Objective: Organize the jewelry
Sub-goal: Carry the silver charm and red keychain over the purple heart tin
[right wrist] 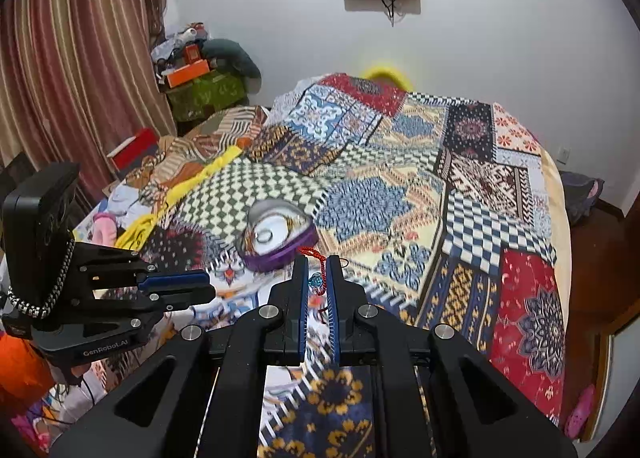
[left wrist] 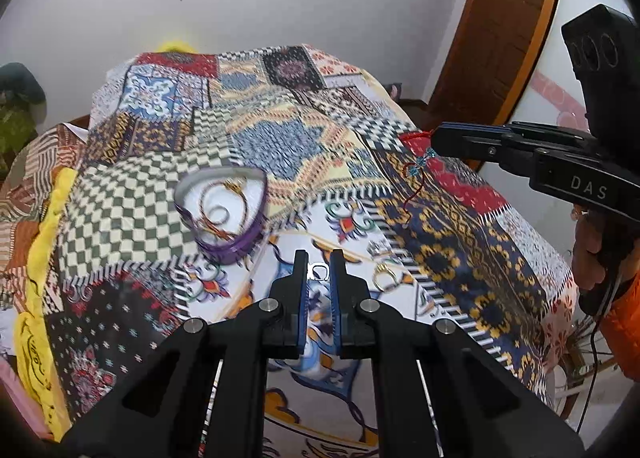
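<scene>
A purple heart-shaped jewelry box (left wrist: 224, 214) stands open on the patchwork bedcover, with gold bangles and chains inside; it also shows in the right wrist view (right wrist: 276, 238). My left gripper (left wrist: 319, 272) is shut on a small silver ring (left wrist: 319, 272), held just above the cover in front of the box. My right gripper (right wrist: 316, 282) is shut on a red cord bracelet with a turquoise bead (right wrist: 316, 281); in the left wrist view the red cord (left wrist: 416, 174) hangs from it at the right. A gold ring (left wrist: 385, 278) and a small silver piece (left wrist: 378, 247) lie on the cover.
The patchwork bedcover (left wrist: 280, 146) drapes over the bed. A yellow cloth (left wrist: 36, 298) lies along its left edge. Piled clothes and boxes (right wrist: 200, 70) stand by the curtain. A wooden door (left wrist: 504, 18) is at the right.
</scene>
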`<state>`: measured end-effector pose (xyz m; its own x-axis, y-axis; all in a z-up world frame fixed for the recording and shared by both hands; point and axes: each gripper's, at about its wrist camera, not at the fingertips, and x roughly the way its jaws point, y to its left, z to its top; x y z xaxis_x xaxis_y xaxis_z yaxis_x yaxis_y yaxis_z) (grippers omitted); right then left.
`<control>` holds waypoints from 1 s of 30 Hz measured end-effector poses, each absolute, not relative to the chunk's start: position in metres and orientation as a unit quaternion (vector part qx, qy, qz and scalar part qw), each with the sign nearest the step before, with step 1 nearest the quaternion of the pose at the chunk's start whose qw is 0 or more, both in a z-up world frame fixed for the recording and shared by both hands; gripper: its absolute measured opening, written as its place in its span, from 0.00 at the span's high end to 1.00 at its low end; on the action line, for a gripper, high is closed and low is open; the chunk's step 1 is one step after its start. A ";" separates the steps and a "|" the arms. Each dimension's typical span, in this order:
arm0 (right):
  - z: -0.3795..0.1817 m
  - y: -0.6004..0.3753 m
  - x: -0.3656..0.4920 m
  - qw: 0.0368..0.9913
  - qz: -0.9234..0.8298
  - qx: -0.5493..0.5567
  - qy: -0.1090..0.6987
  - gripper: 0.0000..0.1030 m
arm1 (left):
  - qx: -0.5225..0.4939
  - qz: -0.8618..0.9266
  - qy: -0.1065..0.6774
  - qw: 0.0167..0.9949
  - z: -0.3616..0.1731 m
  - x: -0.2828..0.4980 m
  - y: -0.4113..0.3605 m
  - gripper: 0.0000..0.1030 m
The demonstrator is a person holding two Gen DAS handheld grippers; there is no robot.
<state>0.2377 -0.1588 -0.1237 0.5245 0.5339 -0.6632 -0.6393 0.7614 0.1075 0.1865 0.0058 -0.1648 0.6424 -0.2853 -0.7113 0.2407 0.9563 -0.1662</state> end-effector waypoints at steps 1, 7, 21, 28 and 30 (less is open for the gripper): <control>-0.122 -0.156 0.240 0.871 0.338 -0.074 0.349 0.93 | -0.029 -0.143 0.394 0.907 -0.162 0.189 0.008 0.92; -0.111 -0.141 0.249 0.873 0.351 -0.067 0.333 0.93 | -0.033 -0.123 0.376 0.918 -0.150 0.200 0.025 0.92; -0.115 -0.097 0.274 0.862 0.378 -0.064 0.332 0.93 | -0.055 -0.087 0.371 0.923 -0.156 0.233 0.061 0.92; -0.130 -0.076 0.289 0.851 0.386 -0.067 0.351 0.92 | -0.059 -0.083 0.385 0.917 -0.174 0.250 0.068 0.92; -0.136 -0.071 0.295 0.847 0.385 -0.068 0.360 0.92 | -0.058 -0.082 0.388 0.916 -0.178 0.254 0.069 0.92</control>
<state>0.2948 -0.0712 -0.1360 0.4449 0.6033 -0.6619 -0.7012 0.6944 0.1617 0.2543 0.0693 -0.1780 0.6850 -0.1955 -0.7018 0.1049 0.9798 -0.1705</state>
